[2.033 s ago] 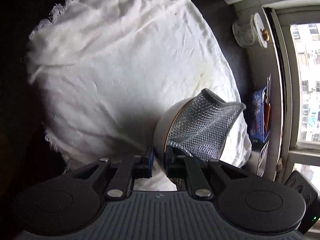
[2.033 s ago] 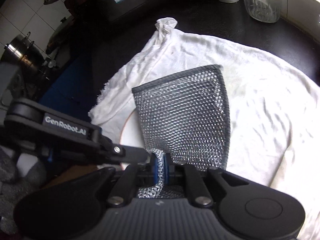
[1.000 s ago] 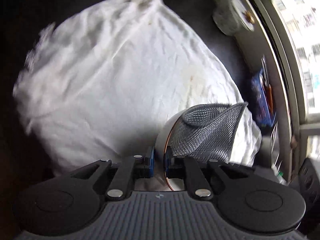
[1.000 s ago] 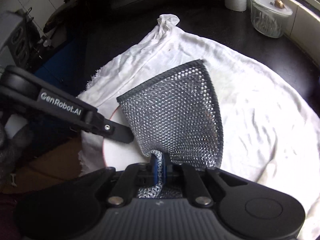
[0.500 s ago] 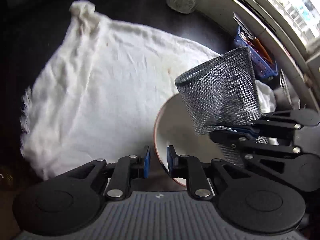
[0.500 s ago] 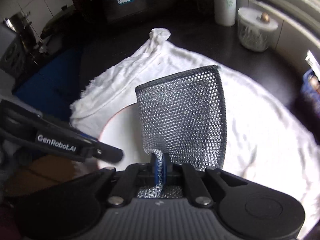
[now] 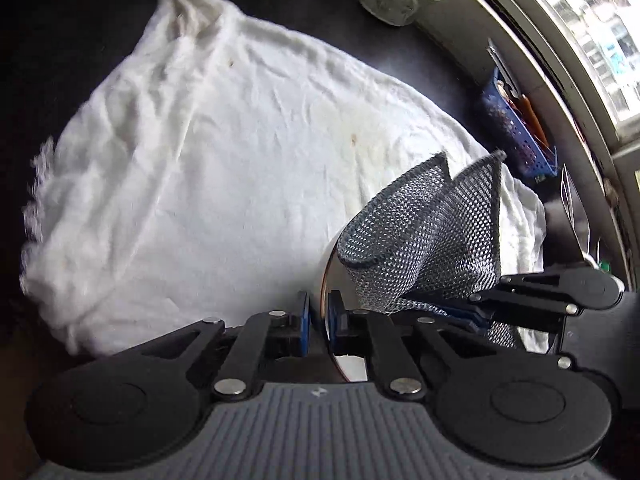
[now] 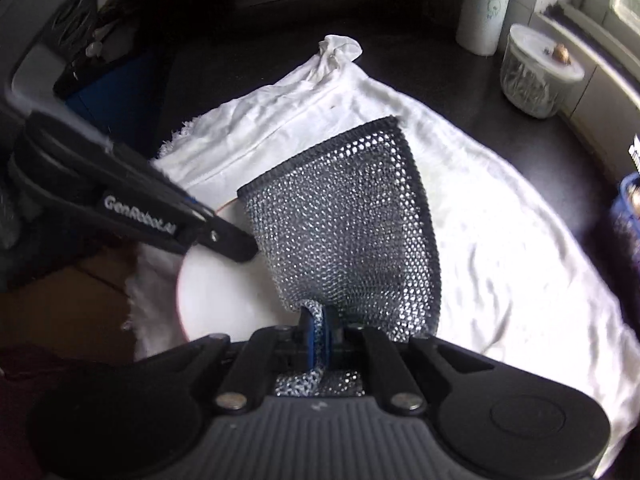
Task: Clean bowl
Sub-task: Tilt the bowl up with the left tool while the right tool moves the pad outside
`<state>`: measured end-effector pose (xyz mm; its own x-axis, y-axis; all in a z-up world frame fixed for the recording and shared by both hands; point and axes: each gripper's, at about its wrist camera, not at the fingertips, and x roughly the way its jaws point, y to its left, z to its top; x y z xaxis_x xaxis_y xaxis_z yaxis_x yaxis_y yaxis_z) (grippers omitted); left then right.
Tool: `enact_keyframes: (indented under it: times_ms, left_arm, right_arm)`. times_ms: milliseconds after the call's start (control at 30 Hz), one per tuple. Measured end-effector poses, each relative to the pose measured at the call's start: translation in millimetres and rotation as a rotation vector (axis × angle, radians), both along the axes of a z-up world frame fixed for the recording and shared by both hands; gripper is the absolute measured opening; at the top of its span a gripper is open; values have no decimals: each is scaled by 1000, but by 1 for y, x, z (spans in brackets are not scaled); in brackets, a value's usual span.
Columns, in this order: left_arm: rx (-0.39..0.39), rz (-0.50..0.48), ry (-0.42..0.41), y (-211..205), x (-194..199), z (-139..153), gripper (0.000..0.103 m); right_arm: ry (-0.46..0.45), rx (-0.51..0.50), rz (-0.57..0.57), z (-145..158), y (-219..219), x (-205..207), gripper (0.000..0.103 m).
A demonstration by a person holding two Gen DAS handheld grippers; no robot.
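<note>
Centrally: bowl (image 7: 329,276) tipped on edge over white cloth (image 7: 224,160), rim clamped by left tool (image 7: 318,320); right tool (image 8: 319,330) pinching mesh scrubber (image 8: 348,236); cloth beyond lies bare.

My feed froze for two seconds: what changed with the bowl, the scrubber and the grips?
The left gripper loosened, then its jaws closed again on the bowl rim, and the bowl was rolled. The right gripper stays shut on the mesh scrubber; the white cloth is unmoved.

The white cloth (image 8: 500,240) lies bare and open beyond the bowl (image 8: 224,292). A lidded glass jar (image 8: 536,76), paper roll (image 8: 484,4) and blue basket (image 7: 516,128) crowd the window edge.
</note>
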<state>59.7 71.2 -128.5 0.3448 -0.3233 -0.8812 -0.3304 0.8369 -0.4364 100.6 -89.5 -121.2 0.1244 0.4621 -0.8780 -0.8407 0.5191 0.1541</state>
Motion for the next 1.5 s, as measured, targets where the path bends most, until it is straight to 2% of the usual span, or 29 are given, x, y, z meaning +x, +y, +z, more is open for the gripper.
enact_keyframes:
  times_ms: [100, 167, 267, 400, 533, 633, 767, 867, 1033, 1133, 1200, 1267, 1300, 1400, 1500]
  left_arm:
    - [-80, 106, 25, 5, -10, -5, 10]
    - [-165, 205, 54, 13, -19, -12, 11]
    - [-270, 304, 92, 22, -30, -23, 12]
    - [-394, 416, 122, 27, -43, -38, 12]
    - [-430, 471, 113, 31, -44, -42, 12]
    - [-444, 485, 98, 30, -38, -43, 12]
    - [-440, 452, 65, 24, -26, -43, 15]
    - [-325, 310, 16, 16, -14, -30, 17]
    - [-50, 30, -113, 4, -7, 13, 28]
    - [166, -180, -235, -11, -11, 48, 29]
    - [232, -368, -297, -26, -11, 66, 29]
    - [272, -602, -334, -50, -8, 73, 30]
    - [299, -681, -347, -60, -7, 73, 31]
    - [459, -933, -363, -94, -11, 60, 31]
    - [538, -1097, -369, -111, -18, 47, 31]
  right_arm:
    - [78, 37, -22, -7, 1, -6, 5]
    - [112, 67, -46, -8, -3, -7, 6]
    - [216, 169, -108, -8, -14, 2, 6]
    - [261, 286, -149, -2, -29, 6, 5]
    - [188, 379, -226, 17, -58, 8, 6]
    - [130, 410, -304, 31, -80, 14, 6]
    - [36, 364, -381, 35, -104, 21, 6]
    - [81, 381, -421, 28, -110, 27, 7]
    - [110, 390, -449, 24, -117, 22, 7]
    - [112, 378, -442, 25, -116, 19, 8]
    - [102, 348, -411, 27, -112, 17, 9]
    - [95, 302, -352, 25, -107, 15, 9]
    - [96, 288, -331, 23, -105, 14, 9]
    - [89, 221, -254, 13, -94, 12, 9]
    - [40, 158, -172, 6, -81, 8, 10]
